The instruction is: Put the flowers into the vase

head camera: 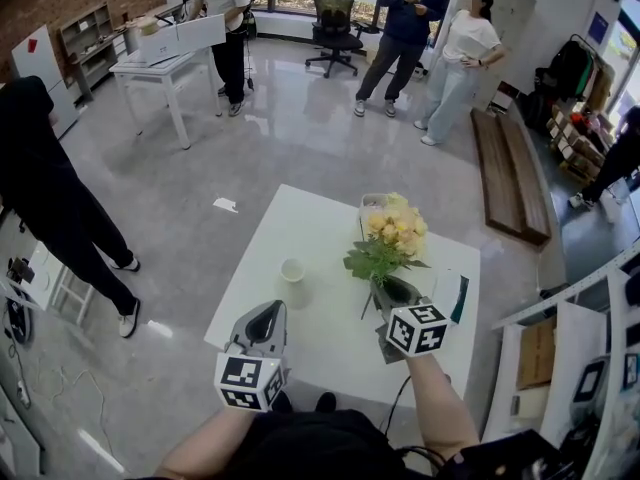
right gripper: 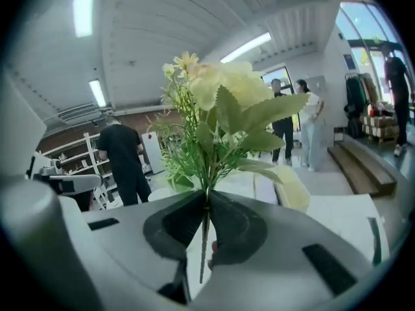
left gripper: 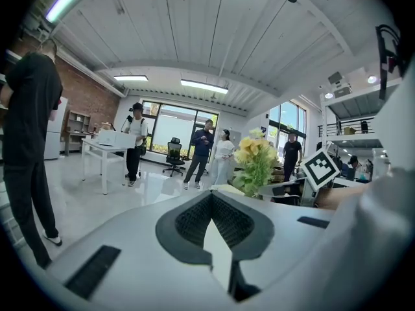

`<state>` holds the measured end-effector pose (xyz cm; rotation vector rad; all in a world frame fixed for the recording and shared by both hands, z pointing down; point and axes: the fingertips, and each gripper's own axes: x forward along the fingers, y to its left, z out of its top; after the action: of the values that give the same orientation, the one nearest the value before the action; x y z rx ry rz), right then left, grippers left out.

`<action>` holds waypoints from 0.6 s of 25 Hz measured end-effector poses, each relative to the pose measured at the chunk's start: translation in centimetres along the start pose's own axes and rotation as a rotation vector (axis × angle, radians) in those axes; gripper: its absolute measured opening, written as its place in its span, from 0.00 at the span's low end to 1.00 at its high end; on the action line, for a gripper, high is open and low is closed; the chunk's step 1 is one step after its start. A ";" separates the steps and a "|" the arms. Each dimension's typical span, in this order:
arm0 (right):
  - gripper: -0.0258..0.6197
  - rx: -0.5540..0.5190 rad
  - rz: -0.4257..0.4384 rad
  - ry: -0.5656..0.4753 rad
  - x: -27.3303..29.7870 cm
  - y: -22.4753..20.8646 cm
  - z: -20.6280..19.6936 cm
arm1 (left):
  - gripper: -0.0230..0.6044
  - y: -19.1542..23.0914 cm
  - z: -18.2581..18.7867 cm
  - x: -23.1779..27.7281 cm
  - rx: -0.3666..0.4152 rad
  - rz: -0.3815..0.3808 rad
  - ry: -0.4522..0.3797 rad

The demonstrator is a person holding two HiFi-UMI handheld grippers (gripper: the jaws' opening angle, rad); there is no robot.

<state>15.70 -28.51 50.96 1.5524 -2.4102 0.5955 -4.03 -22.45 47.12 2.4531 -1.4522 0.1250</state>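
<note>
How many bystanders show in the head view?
5: bystander in black, left; desk-side bystander; bystander in blue and bystander in white, top; dark-clad bystander, right edge. Others may be hidden.

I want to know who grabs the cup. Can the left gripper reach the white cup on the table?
Probably yes. The white cup stands on the table just ahead of the left gripper, with nothing between them. Its jaws are shut and empty, so they must open first.
</note>
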 end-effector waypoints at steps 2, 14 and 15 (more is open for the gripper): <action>0.09 -0.063 -0.003 -0.123 -1.4 1.2 2.2 | 0.04 -0.1 0.3 0.0 0.001 -0.001 -0.008; 0.09 -0.182 -0.024 -0.287 -4.0 3.4 5.5 | 0.04 -1.1 1.8 0.7 0.020 -0.010 -0.034; 0.09 -0.187 -0.025 -0.286 -4.0 3.3 5.5 | 0.04 -1.1 1.8 0.7 0.020 -0.009 -0.034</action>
<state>14.56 -26.50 43.75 1.6808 -2.5543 0.1436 -2.83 -23.08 45.33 2.4893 -1.4602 0.0972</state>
